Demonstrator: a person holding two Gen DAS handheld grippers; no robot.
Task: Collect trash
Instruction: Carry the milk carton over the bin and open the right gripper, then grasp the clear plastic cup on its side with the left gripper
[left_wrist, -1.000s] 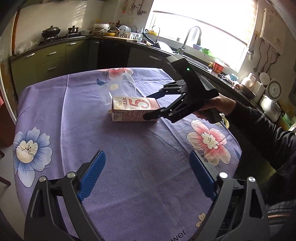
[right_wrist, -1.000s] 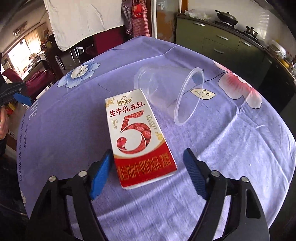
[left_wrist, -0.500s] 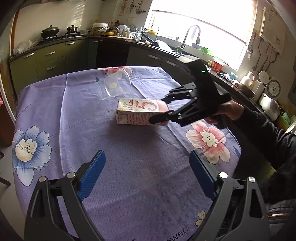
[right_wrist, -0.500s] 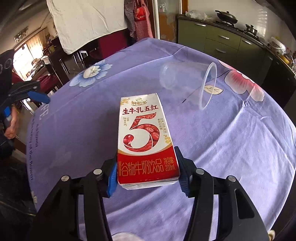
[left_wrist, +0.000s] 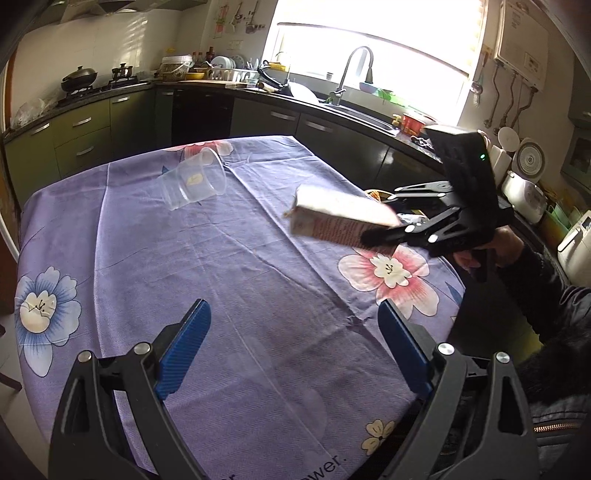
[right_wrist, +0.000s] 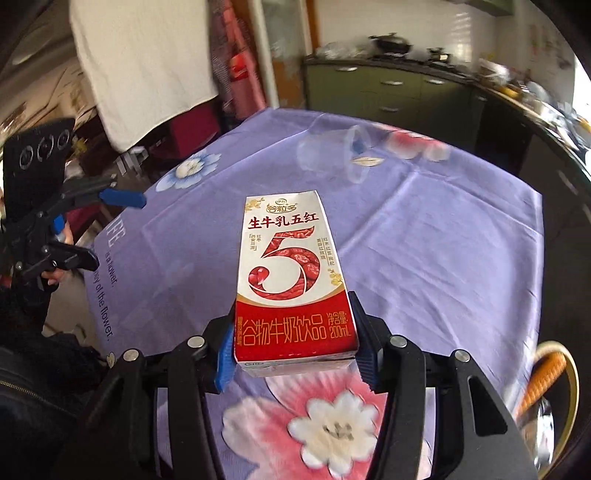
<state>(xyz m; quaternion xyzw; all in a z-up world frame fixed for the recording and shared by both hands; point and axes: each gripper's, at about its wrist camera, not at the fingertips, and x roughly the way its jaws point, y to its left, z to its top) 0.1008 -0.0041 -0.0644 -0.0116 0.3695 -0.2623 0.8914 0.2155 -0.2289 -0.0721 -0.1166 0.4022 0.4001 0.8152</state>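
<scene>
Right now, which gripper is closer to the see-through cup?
Right. The right gripper, holding the milk carton, is just past the cup; the left gripper hangs back at the table's near edge.

The left wrist view looks forward and down between its own spread blue pads (left_wrist: 183, 349) across the purple flowered tablecloth (left_wrist: 229, 280), toward the sink window and the kitchen counter (left_wrist: 332, 107). The right wrist view faces the other way over the same table — toward a white hanging cloth (right_wrist: 144, 62) and the stove cabinets — with a drink carton (right_wrist: 291, 280) filling the near foreground. Both share the tablecloth and the tipped clear cup (left_wrist: 194, 181) at its far side. Each camera catches the other gripper: the right gripper (left_wrist: 384, 221) at the left view's right edge, the left gripper (right_wrist: 110, 229) at the right view's left edge.
</scene>
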